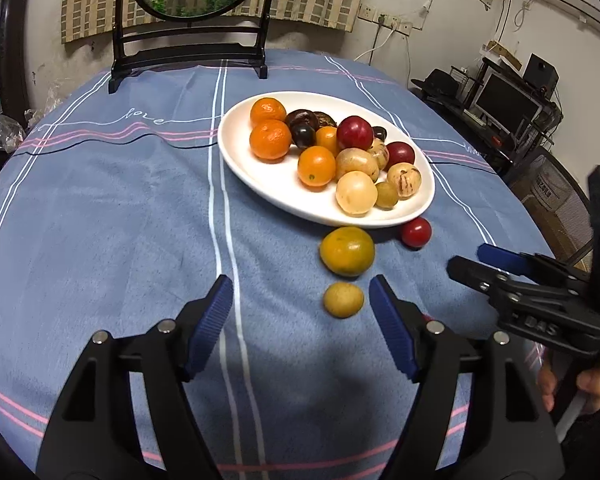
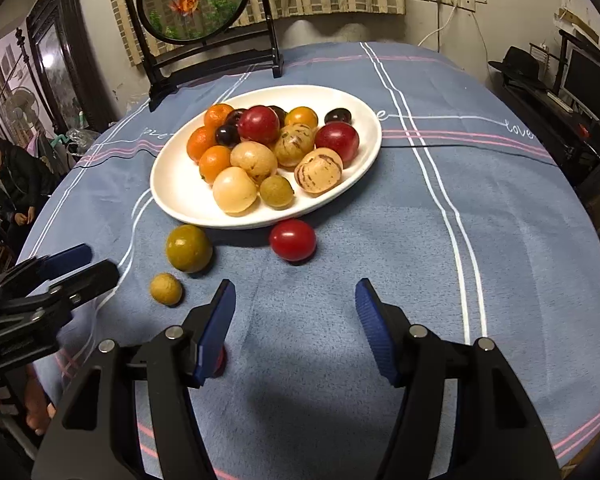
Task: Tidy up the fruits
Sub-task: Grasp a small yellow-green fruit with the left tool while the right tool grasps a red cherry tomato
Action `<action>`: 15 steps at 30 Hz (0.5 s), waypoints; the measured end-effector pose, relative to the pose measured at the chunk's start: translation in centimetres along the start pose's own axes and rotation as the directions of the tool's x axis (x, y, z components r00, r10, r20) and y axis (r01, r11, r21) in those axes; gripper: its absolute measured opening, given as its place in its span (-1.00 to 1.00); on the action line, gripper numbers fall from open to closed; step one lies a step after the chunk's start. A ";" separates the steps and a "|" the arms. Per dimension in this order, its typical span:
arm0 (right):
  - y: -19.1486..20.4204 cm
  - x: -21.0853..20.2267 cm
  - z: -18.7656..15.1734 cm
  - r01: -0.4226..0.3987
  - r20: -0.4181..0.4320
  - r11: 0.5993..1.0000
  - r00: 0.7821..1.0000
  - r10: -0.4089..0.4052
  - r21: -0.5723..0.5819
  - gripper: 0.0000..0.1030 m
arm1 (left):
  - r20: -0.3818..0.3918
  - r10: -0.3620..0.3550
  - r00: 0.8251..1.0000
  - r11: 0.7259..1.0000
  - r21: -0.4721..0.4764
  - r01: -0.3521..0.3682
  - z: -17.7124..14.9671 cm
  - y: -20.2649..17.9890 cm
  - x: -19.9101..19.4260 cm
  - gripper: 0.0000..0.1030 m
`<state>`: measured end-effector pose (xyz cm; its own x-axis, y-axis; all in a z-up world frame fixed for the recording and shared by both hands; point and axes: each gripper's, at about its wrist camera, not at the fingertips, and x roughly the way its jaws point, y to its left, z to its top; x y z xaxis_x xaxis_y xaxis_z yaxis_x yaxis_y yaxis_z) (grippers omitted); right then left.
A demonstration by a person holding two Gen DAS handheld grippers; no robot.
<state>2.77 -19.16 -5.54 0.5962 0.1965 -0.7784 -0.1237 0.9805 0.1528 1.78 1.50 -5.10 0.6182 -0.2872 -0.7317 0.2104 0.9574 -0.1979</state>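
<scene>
A white oval plate (image 1: 252, 168) (image 2: 172, 196) holds several fruits: oranges, red, dark and tan ones. Three fruits lie on the cloth in front of it: a yellow-green fruit (image 1: 347, 257) (image 2: 189, 248), a small tan fruit (image 1: 343, 299) (image 2: 166, 289) and a red tomato (image 1: 415, 232) (image 2: 292, 239). My left gripper (image 1: 302, 298) is open and empty, with the small tan fruit just inside its right finger. My right gripper (image 2: 295, 300) is open and empty, a short way in front of the red tomato. Each gripper shows in the other's view, the right one (image 1: 470, 262) and the left one (image 2: 90, 266).
A blue cloth with white and pink stripes (image 1: 120, 220) covers the round table. A black-framed round goldfish screen (image 1: 192, 20) (image 2: 204, 16) stands at the table's far edge. A person (image 2: 8, 176) sits at the left. A desk with a monitor (image 1: 504, 100) stands at the right.
</scene>
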 end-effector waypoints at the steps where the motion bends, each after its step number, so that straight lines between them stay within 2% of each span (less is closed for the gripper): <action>1: 0.0 0.4 0.2 -0.003 0.000 1.000 1.000 0.003 -0.002 0.22 | 0.000 -0.001 1.000 1.000 -0.003 0.001 -0.1 0.1 -0.1 0.40; 8: 0.5 4.7 1.9 0.037 -0.078 0.999 0.996 -0.039 -0.021 0.22 | -0.020 -0.012 1.000 1.000 0.014 0.012 -0.8 0.1 0.1 0.43; 15: 0.3 6.3 2.9 0.073 -0.060 0.997 0.995 -0.074 -0.031 0.18 | -0.055 -0.029 0.998 0.999 0.029 0.031 -1.4 -0.3 1.1 0.43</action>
<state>8.81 -17.63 -8.64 0.5552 0.1223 -0.8227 -0.1043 0.9916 0.0771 1.30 0.94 -6.74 0.5689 -0.3126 -0.7607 0.2511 0.9468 -0.2013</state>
